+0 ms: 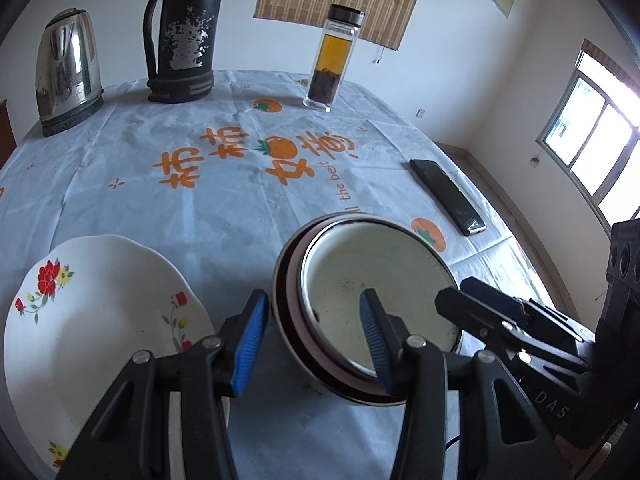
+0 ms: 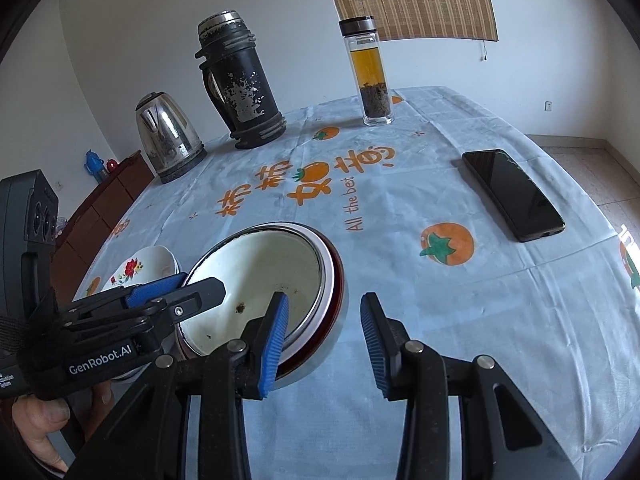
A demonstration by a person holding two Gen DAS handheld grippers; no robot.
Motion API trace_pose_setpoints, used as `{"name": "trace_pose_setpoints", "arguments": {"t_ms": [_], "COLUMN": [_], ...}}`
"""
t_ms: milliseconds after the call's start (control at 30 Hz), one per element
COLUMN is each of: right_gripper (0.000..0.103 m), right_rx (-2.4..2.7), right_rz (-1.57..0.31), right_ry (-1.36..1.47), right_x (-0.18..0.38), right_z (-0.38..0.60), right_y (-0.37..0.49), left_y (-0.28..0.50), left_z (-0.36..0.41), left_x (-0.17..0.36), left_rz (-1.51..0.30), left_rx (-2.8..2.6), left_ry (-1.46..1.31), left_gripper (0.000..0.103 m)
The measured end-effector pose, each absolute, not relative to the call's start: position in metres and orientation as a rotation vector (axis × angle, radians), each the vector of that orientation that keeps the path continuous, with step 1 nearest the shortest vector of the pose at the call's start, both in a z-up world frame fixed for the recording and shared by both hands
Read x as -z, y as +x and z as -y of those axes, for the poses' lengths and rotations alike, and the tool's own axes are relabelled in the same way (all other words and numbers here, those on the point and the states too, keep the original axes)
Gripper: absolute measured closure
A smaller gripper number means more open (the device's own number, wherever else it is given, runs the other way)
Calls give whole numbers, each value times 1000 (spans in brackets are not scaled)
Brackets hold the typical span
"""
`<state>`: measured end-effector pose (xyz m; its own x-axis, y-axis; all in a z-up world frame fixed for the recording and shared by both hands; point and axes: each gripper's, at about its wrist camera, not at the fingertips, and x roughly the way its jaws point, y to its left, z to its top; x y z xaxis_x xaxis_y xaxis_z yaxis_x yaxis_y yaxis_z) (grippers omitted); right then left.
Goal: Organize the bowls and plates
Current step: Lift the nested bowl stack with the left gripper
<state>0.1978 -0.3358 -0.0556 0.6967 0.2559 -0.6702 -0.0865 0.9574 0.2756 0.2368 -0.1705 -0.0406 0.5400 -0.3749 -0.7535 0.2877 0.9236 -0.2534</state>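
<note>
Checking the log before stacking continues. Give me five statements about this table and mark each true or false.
1. The left gripper straddles the rim of the stacked white enamel bowls. True.
2. The right gripper is shut on the black smartphone. False; it is open at the bowls' rim.
3. The white floral plate lies on top of the bowls. False; it lies beside them.
4. The glass tea bottle stands upright. True.
5. The steel kettle lies tipped over. False; it stands upright.
</note>
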Motion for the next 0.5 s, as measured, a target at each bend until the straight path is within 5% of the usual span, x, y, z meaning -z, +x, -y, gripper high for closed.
{"name": "trace_pose_setpoints", "arguments": {"t_ms": [333,500], "right_gripper": [63,72], "right_rx": [-167,-141], "right_rz": [-799,-782], "right_ry": [206,192], "right_x": [62,62], "right_z": [322,320], "right_y": [204,202], "left_y": [236,231], "left_z": [181,187], "left_x": [53,54], "left_rz": [-932,-912], "left_rx": [362,315], "left_ry": [-57,-1], "left_gripper": [57,57]}}
